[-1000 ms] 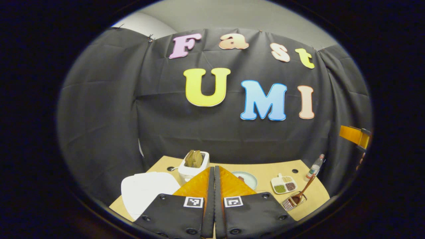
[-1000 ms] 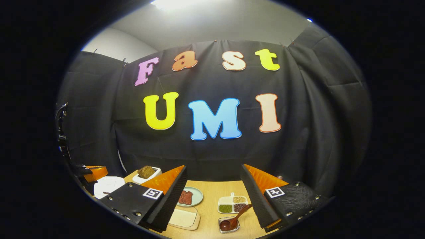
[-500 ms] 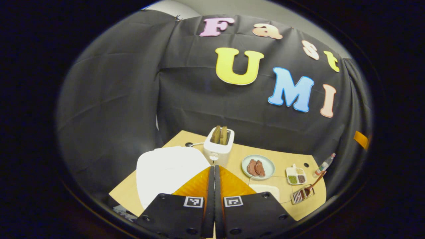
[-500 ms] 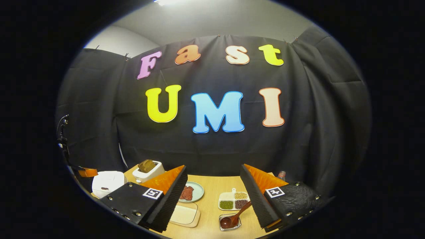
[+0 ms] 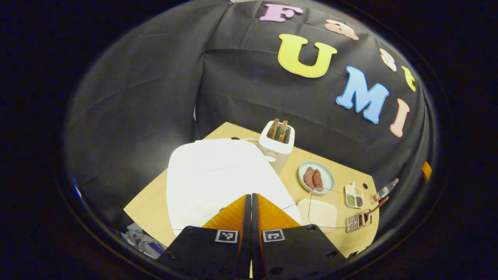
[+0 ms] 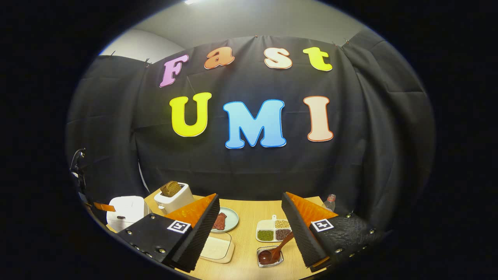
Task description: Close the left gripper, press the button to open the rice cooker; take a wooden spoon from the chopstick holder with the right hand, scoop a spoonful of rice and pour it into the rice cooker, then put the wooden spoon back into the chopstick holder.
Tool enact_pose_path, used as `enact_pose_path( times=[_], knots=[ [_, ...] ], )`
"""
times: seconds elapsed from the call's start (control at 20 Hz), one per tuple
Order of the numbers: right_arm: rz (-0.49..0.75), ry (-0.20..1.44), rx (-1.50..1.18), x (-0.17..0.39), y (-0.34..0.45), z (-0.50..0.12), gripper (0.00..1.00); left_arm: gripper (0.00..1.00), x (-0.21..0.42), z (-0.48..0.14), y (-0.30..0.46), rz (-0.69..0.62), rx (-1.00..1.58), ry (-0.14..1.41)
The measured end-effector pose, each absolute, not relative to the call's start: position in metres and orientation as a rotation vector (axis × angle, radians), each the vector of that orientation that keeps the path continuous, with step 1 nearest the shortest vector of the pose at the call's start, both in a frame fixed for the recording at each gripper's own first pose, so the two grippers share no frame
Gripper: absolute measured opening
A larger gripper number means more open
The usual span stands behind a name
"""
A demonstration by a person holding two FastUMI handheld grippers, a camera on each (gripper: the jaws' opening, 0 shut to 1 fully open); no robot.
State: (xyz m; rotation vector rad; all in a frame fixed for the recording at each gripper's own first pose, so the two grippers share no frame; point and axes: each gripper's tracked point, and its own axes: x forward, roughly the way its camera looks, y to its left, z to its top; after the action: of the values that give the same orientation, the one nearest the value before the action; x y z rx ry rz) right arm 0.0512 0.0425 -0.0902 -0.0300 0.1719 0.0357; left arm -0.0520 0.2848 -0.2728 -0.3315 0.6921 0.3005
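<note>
The left gripper [image 5: 251, 198], jaws pressed together, hovers over the smooth white rice cooker [image 5: 218, 175]. The right gripper [image 6: 251, 212] gapes wide; between its ribbed pads, the wooden spoon [image 6: 274, 252] leans in a wire chopstick holder [image 6: 269, 256].

We see a dim booth lit from overhead; glare washes out the rice cooker [image 5: 218, 175], and edges bend strongly.

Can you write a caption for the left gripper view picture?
Shut left gripper hovers over the white rice cooker, toaster behind.
</note>
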Motion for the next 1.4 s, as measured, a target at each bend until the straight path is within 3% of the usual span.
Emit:
enact_pose_path(
  times=[0.25, 0.5, 0.85, 1.0, 1.05, 1.2, 1.3, 1.4],
  knots=[
    [0.031, 0.175, -0.046, 0.050, 0.042, -0.090, 0.97, 0.09, -0.066, -0.318, 0.283, 0.325, -0.328, 0.823],
    [0.031, 0.176, -0.046, 0.048, 0.044, -0.091, 0.97, 0.08, -0.055, -0.311, 0.290, 0.325, -0.303, 0.800],
    [0.038, 0.157, -0.035, 0.045, 0.046, -0.086, 0.97, 0.11, -0.035, -0.152, 0.299, 0.385, -0.091, 0.343],
    [0.036, 0.126, -0.050, 0.043, 0.045, -0.078, 0.97, 0.32, -0.030, -0.108, 0.282, 0.350, -0.109, 0.214],
    [0.030, 0.121, -0.058, 0.042, 0.043, -0.076, 0.97, 0.33, -0.028, -0.096, 0.277, 0.337, -0.106, 0.173],
    [-0.001, 0.115, -0.052, 0.034, 0.037, -0.074, 0.97, 0.81, -0.026, -0.070, 0.254, 0.284, -0.081, 0.100],
    [-0.028, 0.107, -0.049, 0.028, 0.034, -0.072, 0.97, 0.92, -0.020, -0.062, 0.239, 0.231, -0.075, 0.073],
    [-0.060, 0.098, -0.057, 0.021, 0.030, -0.072, 0.97, 0.89, -0.014, -0.059, 0.224, 0.167, -0.074, 0.047]
  ],
)
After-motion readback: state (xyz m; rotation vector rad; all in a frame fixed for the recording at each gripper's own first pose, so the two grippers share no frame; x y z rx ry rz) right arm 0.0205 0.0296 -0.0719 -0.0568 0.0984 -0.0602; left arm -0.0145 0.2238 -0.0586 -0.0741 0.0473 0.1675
